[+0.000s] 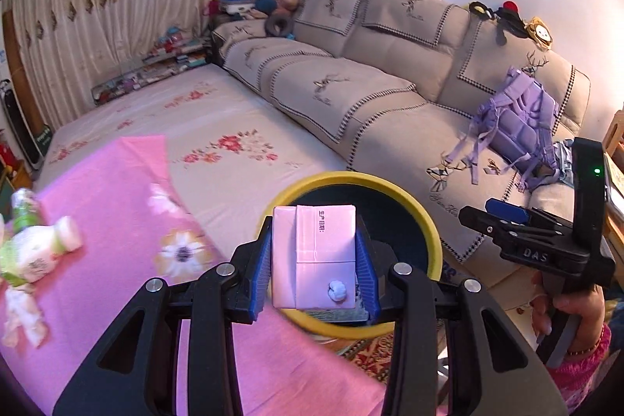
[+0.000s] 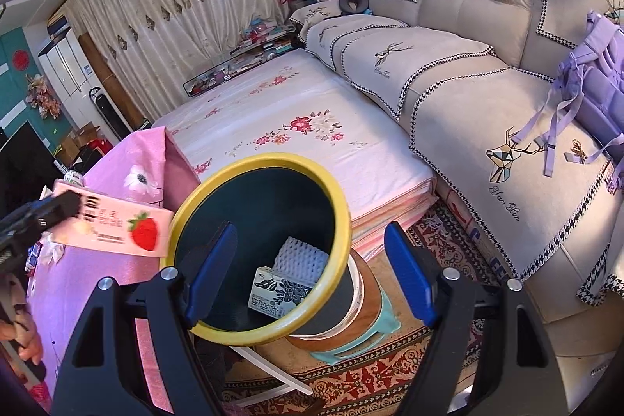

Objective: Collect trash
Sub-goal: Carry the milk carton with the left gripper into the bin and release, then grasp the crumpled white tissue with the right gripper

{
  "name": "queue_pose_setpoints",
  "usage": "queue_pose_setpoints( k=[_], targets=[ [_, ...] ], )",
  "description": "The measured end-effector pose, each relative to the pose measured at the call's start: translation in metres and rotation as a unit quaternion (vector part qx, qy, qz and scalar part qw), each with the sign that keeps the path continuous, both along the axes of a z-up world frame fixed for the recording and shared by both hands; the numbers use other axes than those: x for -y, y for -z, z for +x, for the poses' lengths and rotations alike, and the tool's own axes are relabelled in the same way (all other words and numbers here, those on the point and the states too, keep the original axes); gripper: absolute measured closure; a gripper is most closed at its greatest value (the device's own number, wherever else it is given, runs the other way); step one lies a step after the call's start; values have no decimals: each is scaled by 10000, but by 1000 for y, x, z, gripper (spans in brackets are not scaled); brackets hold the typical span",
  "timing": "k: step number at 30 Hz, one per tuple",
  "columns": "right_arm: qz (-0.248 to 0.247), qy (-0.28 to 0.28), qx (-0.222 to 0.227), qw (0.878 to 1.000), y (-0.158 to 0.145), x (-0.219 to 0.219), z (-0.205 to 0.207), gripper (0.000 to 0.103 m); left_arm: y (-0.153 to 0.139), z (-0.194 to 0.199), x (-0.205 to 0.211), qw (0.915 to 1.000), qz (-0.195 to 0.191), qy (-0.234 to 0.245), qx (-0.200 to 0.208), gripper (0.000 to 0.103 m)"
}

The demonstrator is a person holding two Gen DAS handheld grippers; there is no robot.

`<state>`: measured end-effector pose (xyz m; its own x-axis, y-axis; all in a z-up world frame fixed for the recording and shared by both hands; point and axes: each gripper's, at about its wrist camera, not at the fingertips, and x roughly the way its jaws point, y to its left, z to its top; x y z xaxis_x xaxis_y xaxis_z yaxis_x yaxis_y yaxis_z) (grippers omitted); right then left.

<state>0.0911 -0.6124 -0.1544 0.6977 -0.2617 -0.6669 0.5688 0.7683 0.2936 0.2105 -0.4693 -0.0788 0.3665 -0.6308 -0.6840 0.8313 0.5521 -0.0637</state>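
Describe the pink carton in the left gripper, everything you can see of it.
The pink carton is a small rectangular drink box of glossy coated card. Its folded, seamed end faces the left wrist camera, with a line of dark print and a small white lump stuck near the bottom. The right wrist view shows its side, with a red strawberry picture and printed text. The left gripper clamps it between its blue pads, holding it in the air by the yellow-rimmed bin. Nothing else touches it.

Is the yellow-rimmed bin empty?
No. The bin already holds a patterned carton and white foam padding at its bottom.
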Motion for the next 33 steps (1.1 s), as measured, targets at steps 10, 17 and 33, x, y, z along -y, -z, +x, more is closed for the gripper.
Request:
queue_pose_setpoints(
  k=[10, 17, 33],
  targets=[
    [89, 71, -21, 9999, 6, 3, -5, 29, 24, -3, 41, 10000, 6, -41, 12, 30],
    [40, -56, -31, 10000, 2, -7, 1, 29, 2, -16, -23, 9986, -183, -425, 244, 25],
    [-227, -1641, -156, 9861, -22, -113, 94, 29, 4, -12, -294, 9636, -167, -2637, 414, 23]
  ],
)
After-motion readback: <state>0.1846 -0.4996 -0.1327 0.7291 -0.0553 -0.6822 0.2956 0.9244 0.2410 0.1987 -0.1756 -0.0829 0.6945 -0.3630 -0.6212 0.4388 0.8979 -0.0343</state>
